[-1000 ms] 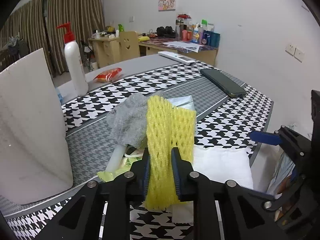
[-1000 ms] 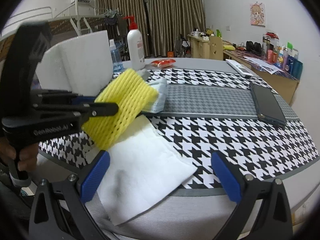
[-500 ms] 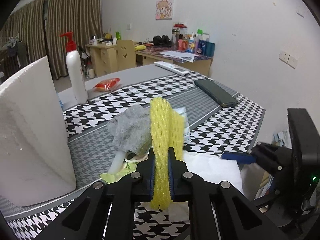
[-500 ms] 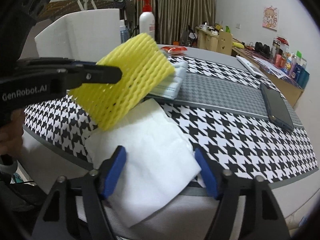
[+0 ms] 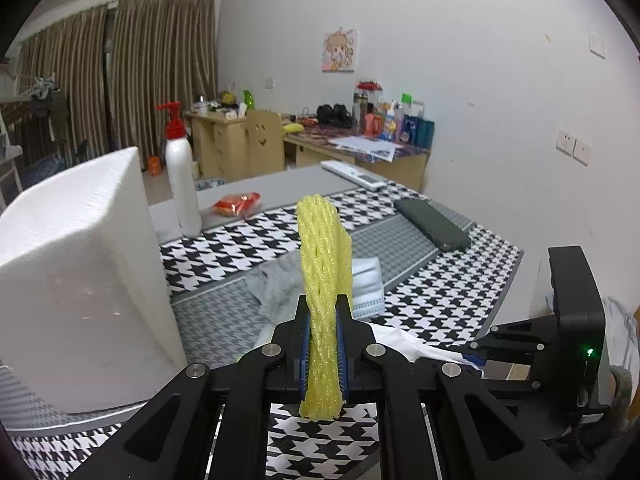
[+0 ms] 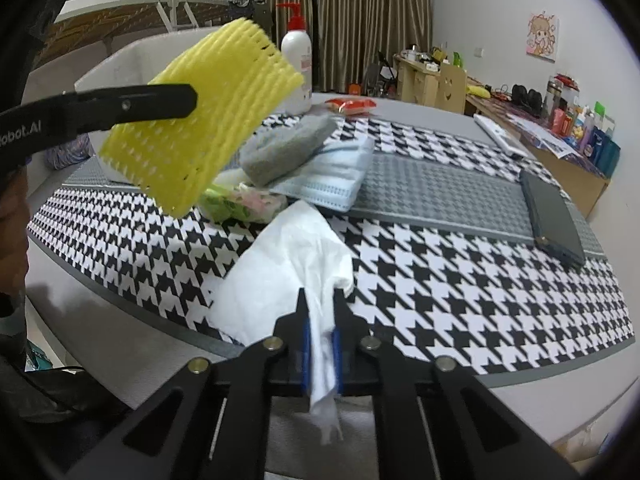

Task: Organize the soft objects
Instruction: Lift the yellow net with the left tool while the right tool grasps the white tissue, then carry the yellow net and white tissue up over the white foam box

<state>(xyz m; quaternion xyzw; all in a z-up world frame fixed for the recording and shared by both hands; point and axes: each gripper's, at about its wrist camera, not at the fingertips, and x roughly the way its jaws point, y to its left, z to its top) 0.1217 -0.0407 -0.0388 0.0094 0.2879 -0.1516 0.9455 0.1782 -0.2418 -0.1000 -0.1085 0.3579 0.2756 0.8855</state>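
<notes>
The left gripper (image 5: 323, 344) was clamped on a yellow foam fruit net (image 5: 324, 264), held up in the air above the near edge of the surface (image 6: 460, 280). It looked featherlight and springy, squashing thin between the pads, so a hold near its lower end seemed enough. The right gripper (image 6: 321, 354) pinched a white tissue (image 6: 288, 264) at its near corner, at the near edge; limp and easily torn, I judged, best lifted gently.

Home bedrm: bunk bed (image 6: 132, 4), curtains (image 5: 160, 68), desk (image 5: 360, 152).
</notes>
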